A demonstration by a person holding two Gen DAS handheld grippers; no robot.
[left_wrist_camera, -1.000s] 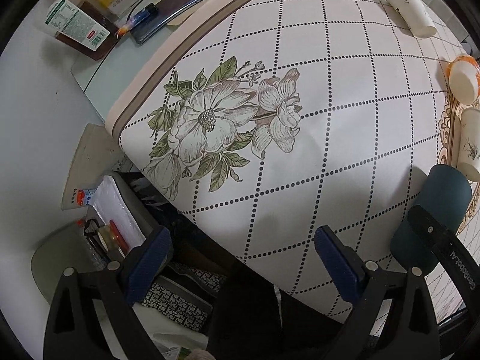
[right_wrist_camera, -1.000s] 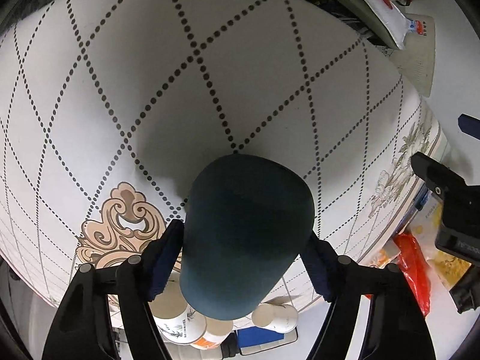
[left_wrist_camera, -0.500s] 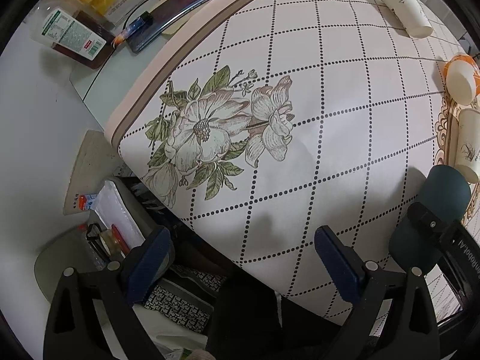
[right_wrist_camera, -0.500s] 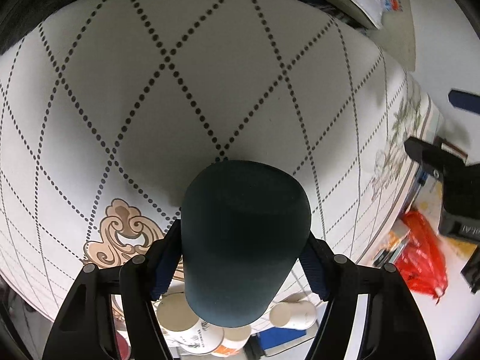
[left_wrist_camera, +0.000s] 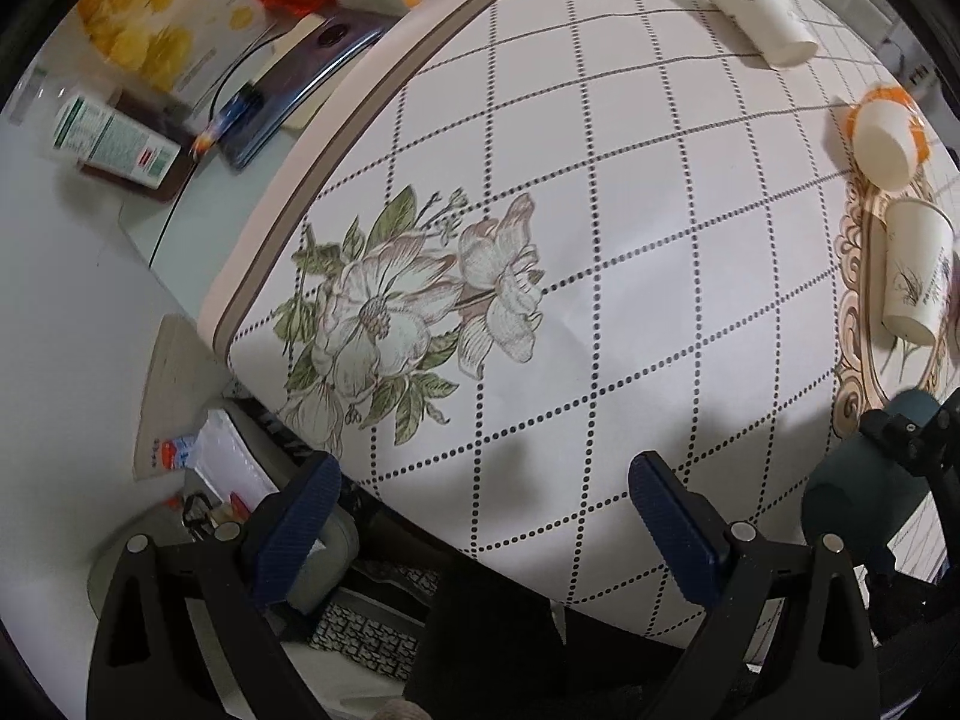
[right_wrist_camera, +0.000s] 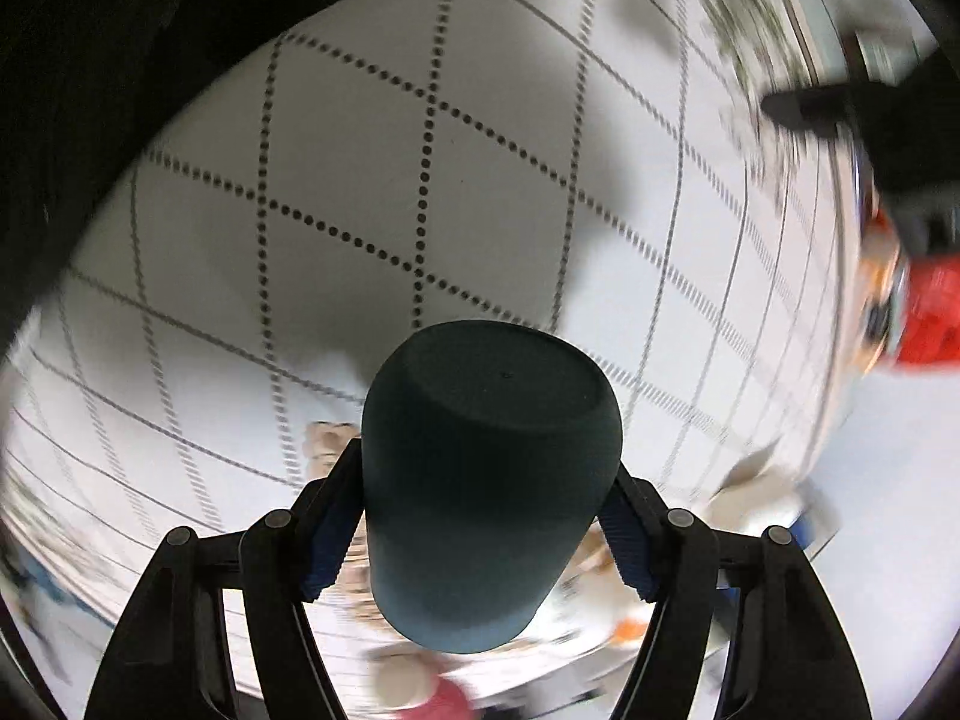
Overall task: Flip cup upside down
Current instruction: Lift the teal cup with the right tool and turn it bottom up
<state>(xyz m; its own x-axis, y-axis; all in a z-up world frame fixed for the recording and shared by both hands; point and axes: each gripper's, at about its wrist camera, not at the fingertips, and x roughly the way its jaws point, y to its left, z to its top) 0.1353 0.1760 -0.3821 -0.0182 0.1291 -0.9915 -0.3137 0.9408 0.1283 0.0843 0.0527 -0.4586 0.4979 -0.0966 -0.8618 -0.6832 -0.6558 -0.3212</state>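
Observation:
A dark teal cup [right_wrist_camera: 489, 480] is held between the blue pads of my right gripper [right_wrist_camera: 480, 516], above the patterned tablecloth. Its flat base faces away from the camera and its mouth is hidden. The same cup [left_wrist_camera: 864, 498] shows at the right edge of the left wrist view, with the right gripper's black frame across it. My left gripper [left_wrist_camera: 489, 516] is open and empty over the table's near edge, left of the cup.
White paper cups lie on the tablecloth [left_wrist_camera: 600, 240]: one at the far right [left_wrist_camera: 759, 15], an orange-rimmed one [left_wrist_camera: 885, 138] and one with a plant print [left_wrist_camera: 915, 267]. Off the table's left edge are boxes [left_wrist_camera: 114, 138], a dark device [left_wrist_camera: 300, 84] and a snack bag [left_wrist_camera: 162, 18].
My right gripper has turned with the cup, so the cup's base now tips further up and away; the right view is blurred. The left gripper drifted slightly and stayed open.

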